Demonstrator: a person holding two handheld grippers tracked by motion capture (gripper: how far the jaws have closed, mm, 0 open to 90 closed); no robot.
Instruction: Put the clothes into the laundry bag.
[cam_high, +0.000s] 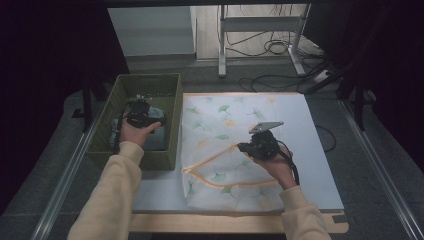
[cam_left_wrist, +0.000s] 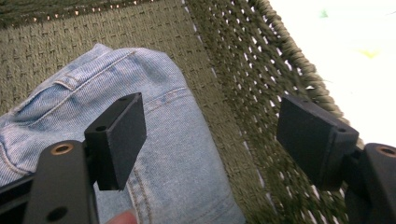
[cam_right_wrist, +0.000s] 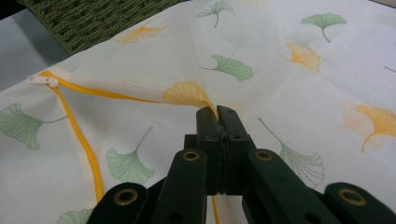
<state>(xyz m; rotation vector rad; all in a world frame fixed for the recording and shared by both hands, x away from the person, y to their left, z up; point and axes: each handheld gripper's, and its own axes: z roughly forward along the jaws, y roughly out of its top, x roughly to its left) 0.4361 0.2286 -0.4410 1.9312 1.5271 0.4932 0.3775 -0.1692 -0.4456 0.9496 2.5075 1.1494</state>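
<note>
A white mesh bag (cam_high: 235, 135) printed with green and yellow leaves lies on the table, its yellow zipper (cam_high: 215, 156) open in a V. My right gripper (cam_high: 248, 147) is shut on the bag's upper edge by the zipper; in the right gripper view the jaws (cam_right_wrist: 217, 114) pinch the fabric and lift it into a fold. The white zipper pull (cam_right_wrist: 43, 80) lies at the far left. Folded blue jeans (cam_left_wrist: 154, 140) lie in the green woven basket (cam_high: 120, 100). My left gripper (cam_high: 139, 111) hovers open over the jeans, one pad (cam_left_wrist: 119, 135) above the denim, the other near the basket wall.
The basket stands left of the bag on a pale board (cam_high: 305, 150). A wooden table edge (cam_high: 230, 222) runs along the front. Metal rails (cam_high: 65, 175) flank the table. Cables (cam_high: 270, 47) and a stand's legs lie on the floor behind.
</note>
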